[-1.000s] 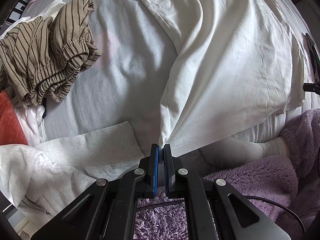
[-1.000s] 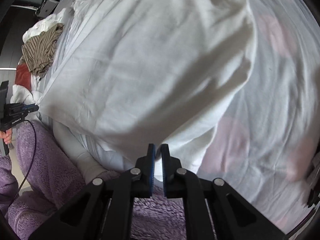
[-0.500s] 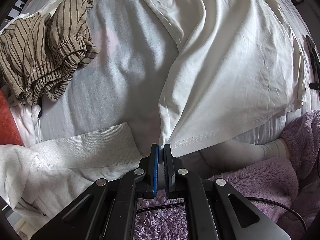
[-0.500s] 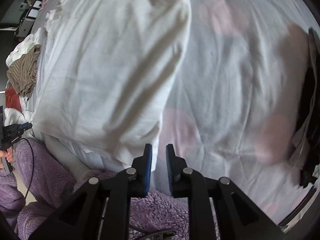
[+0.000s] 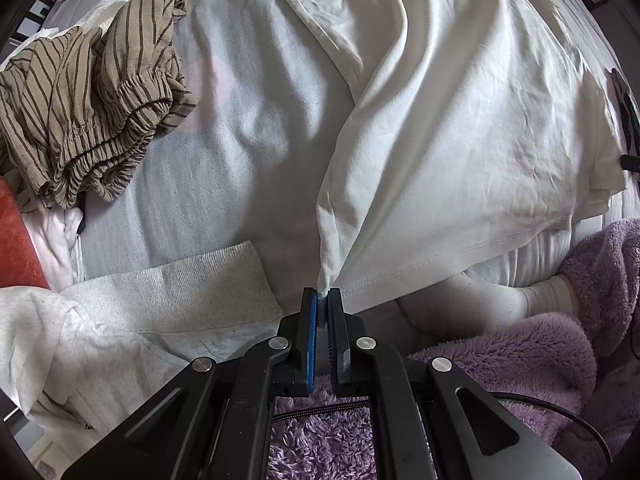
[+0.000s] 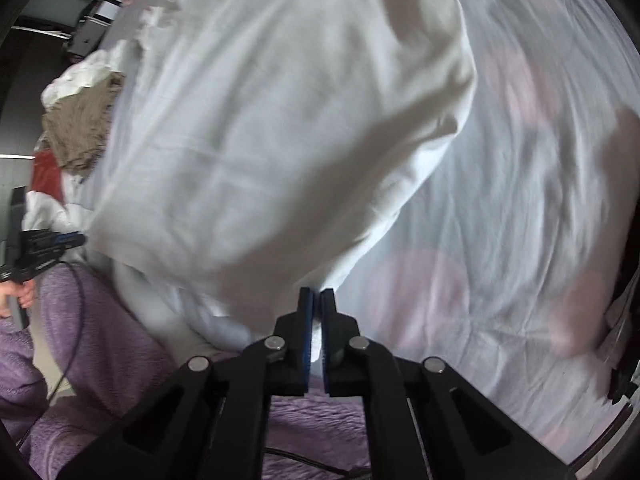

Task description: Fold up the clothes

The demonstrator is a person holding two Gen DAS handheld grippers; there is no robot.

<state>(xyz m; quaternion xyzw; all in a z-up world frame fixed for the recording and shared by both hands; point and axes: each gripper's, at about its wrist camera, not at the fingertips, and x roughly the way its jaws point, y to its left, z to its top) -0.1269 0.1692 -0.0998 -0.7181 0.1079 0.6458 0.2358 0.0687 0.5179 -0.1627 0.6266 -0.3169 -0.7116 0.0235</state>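
A white T-shirt lies spread across a pale bed sheet, directly ahead of both grippers. The left gripper has its blue-padded jaws pressed together on a bunched corner of the shirt's hem, and the fabric rises from the fingertips in a taut ridge that fans out ahead and to the right. In the right wrist view, which is blurred by motion, the same white T-shirt fills the area ahead and to the left of the right gripper; its jaws stand nearly together with white cloth showing in the narrow gap between them, pinching the shirt's near edge. Ahead and to the left of the left gripper sits a crumpled tan striped garment with a gathered waistband. Just left of the left fingertips lies a light grey sweatshirt with a ribbed hem. Below and to the right of that gripper is fluffy purple clothing worn by the person, beside a white sock.
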